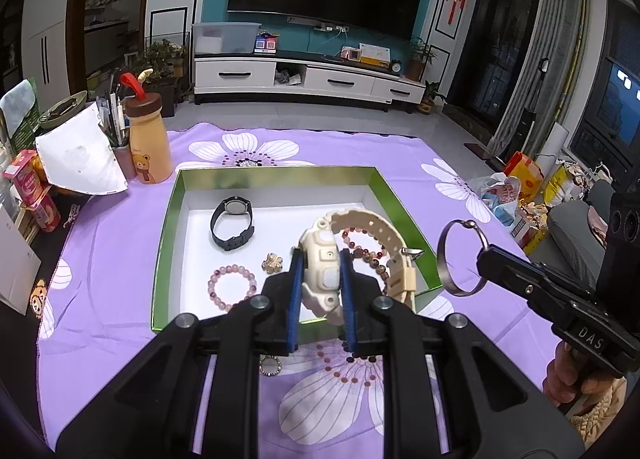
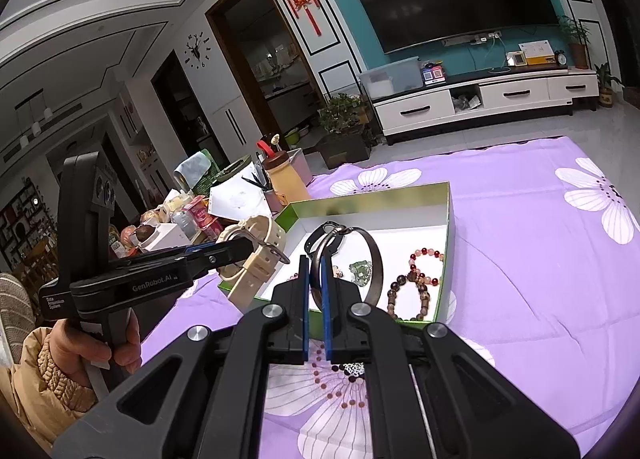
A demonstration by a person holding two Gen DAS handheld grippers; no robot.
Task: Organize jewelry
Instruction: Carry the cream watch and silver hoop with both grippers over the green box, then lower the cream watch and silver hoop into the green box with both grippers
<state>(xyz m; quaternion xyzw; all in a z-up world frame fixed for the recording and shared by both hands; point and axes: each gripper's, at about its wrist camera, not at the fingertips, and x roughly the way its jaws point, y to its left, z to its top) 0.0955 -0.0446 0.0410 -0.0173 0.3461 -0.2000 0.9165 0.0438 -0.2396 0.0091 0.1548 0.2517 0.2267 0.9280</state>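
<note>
left gripper [image 1: 323,279] pinches cream watch [image 1: 326,259] over green box's [image 1: 168,219] near edge; right gripper [image 2: 316,287] pinches metal bangle [image 2: 374,259].

Both grippers are black with blue pads [image 1: 295,299] and silver screws [image 2: 272,311]. One body reads "GenRobot.AI" [image 2: 152,287], the other "DAS" [image 1: 590,337]. The sleeve [image 2: 48,375] is tan knit.
</note>
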